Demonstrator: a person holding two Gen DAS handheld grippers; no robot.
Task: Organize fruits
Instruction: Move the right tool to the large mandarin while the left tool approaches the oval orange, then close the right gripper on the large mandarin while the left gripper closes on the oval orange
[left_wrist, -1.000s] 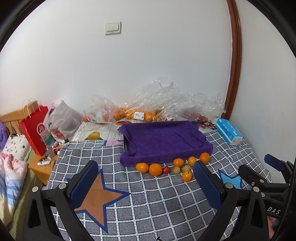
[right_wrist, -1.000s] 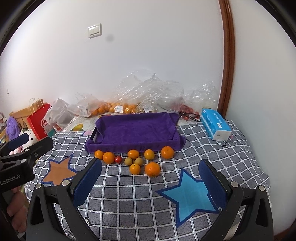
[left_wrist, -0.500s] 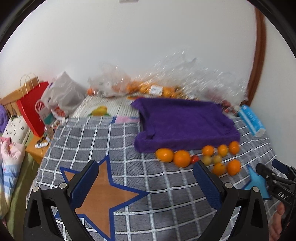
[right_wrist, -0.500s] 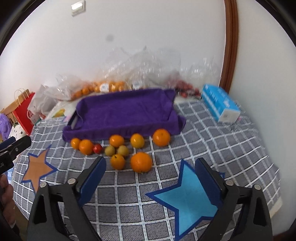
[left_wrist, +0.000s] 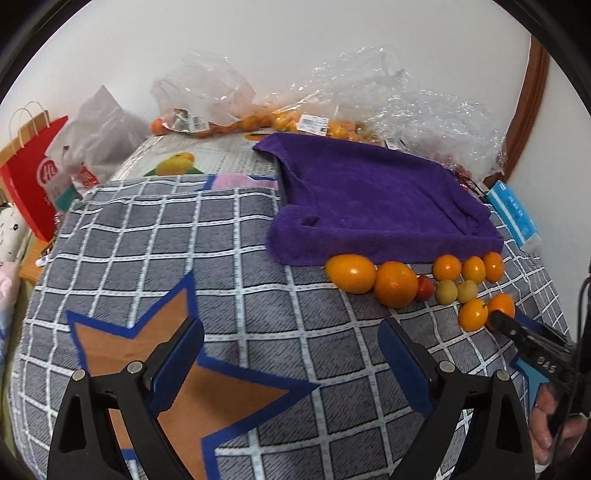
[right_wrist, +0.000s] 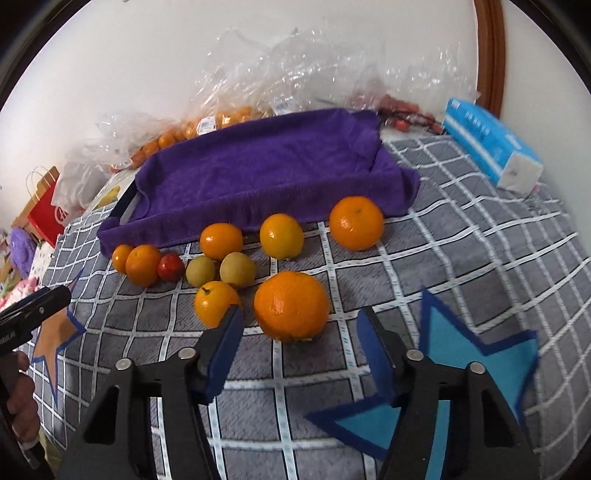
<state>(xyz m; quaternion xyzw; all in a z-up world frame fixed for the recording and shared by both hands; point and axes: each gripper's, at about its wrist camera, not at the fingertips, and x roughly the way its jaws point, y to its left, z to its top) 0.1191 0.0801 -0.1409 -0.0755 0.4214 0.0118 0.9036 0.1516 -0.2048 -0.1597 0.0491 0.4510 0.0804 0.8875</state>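
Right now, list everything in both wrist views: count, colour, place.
oranges: eight, orange, loose on the checked cloth in front of the towel
small red fruit: one, red, in that group, toward its left end
yellow-green fruits: two, side by side mid-group
towel: one, purple, draped over a tray behind the fruit
checked cloth: one, grey and white, with an orange and a blue star
plastic bags: several, clear, along the wall, some holding oranges
tissue box: one, blue, far right
paper bag: one, red, far left
left gripper: open, empty
right gripper: jaws just closing, open, nearest orange ahead, untouched
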